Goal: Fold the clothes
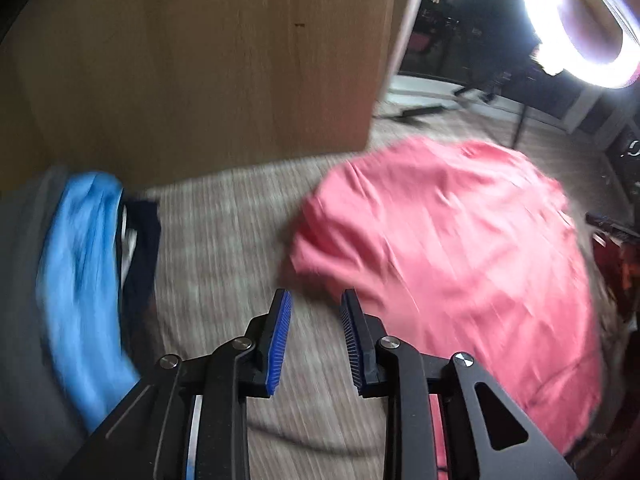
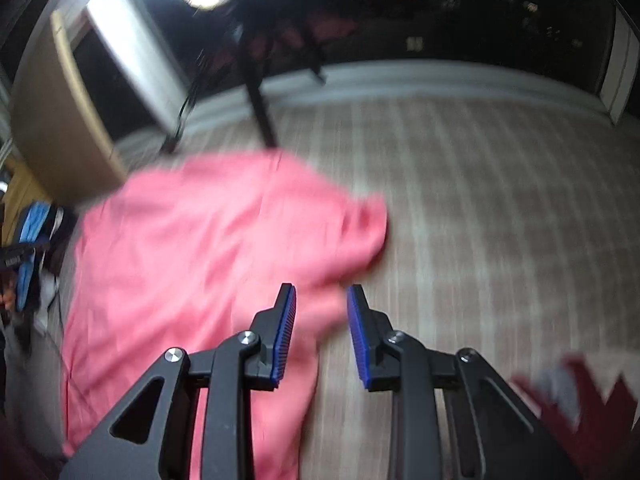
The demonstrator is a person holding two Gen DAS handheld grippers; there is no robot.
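Left tool [image 1: 316,300]: I read narrow gap, nothing between pads, over bare carpet [image 1: 224,240] just beside pink garment [image 1: 448,248]. Right tool [image 2: 322,296]: same narrow gap, empty, above garment's right edge. Both positioned for next fold, I judge. Left view alone shows blue clothes pile [image 1: 84,272] clearly; right view alone shows maroon cloth [image 2: 592,404].

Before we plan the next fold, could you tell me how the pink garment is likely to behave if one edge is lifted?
The pink garment lies flat and creased on the striped surface, so it is probably thin and floppy; a lifted edge would likely drape and sag. It looks light, so pushing may bunch it rather than slide it whole.
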